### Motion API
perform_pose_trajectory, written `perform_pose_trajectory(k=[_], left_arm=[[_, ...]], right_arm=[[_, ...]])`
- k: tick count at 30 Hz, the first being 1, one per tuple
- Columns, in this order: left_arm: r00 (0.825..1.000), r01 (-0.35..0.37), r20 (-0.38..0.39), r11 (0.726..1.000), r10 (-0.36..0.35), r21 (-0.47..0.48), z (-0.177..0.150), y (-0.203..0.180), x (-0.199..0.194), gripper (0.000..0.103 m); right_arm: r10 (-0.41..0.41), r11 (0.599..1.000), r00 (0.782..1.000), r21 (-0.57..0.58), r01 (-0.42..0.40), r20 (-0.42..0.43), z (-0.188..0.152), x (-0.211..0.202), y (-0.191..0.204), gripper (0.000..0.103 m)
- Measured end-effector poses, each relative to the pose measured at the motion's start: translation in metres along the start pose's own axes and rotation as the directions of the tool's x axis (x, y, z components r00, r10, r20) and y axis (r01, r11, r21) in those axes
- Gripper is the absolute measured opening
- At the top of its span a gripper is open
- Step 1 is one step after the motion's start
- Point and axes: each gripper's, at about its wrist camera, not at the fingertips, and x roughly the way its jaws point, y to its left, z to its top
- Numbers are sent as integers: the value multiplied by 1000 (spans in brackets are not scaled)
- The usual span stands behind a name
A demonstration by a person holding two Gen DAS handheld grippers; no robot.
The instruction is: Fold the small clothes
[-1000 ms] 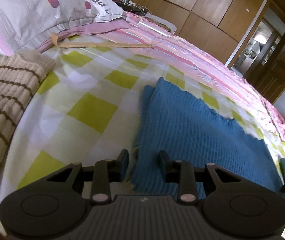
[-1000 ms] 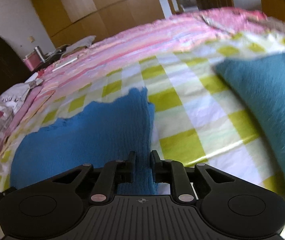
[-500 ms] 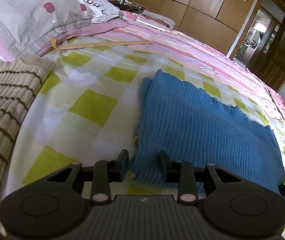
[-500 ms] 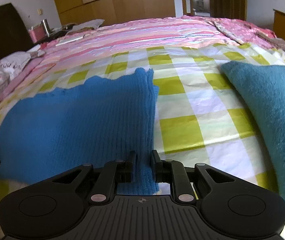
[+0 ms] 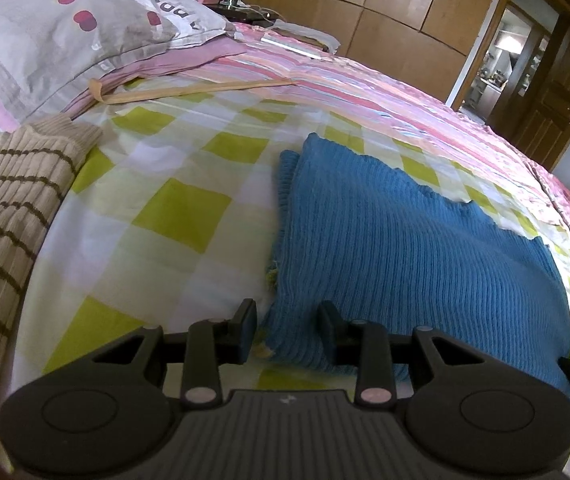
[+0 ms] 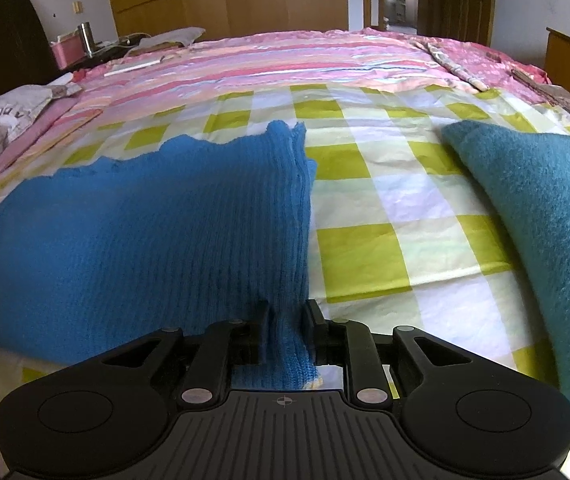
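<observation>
Two grippers sit low at the near edge of a folded blue knit garment (image 5: 405, 248), which lies flat on the green-and-white checked sheet (image 5: 173, 216) of a bed. Only readable writing: big dark letters on the grey pillowcase (image 5: 65, 36), partly creased, approx. "A P P" or similar; can't read it for sure. No brand marks legible elsewhere.

Left gripper (image 5: 287, 330): jaws part open w/ a clear gap, straddling the garment's near left corner. Left finger is off the knit, right finger rests over it; no squeeze visible, so not gripping.

Right gripper (image 6: 287, 332): jaws narrow, have just been opening a little. The garment's near right corner runs between the fingers and the knit fills the gap, pads look pressed on both sides.

Beside the garment: a striped beige knit (image 5: 9, 208) to the left and a fuzzy teal item (image 6: 537, 232) to the right, both apart from it.
</observation>
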Motion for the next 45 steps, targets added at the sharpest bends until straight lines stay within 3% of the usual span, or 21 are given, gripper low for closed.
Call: perform_pose_trajectory(k=[6, 16, 25, 38, 45], left_arm=[[1000, 5, -2, 1000, -5, 3, 0, 0, -1, 40], [1000, 15, -4, 1000, -15, 12, 1, 1, -1, 41], [1000, 17, -5, 1000, -17, 11, 2, 3, -3, 41], [1000, 22, -9, 1000, -22, 7, 3, 4, -4, 41], [1000, 31, -2, 999, -31, -9, 4, 7, -7, 42]], right_arm=[[-22, 999, 999, -25, 21, -30, 9, -2, 6, 22], [-34, 997, 999, -75, 34, 6, 20, -16, 28, 22], [-63, 992, 998, -106, 61, -19, 7, -1, 32, 24], [-75, 997, 996, -39, 74, -48, 9, -5, 12, 28], [-89, 991, 996, -101, 90, 21, 18, -29, 25, 28]])
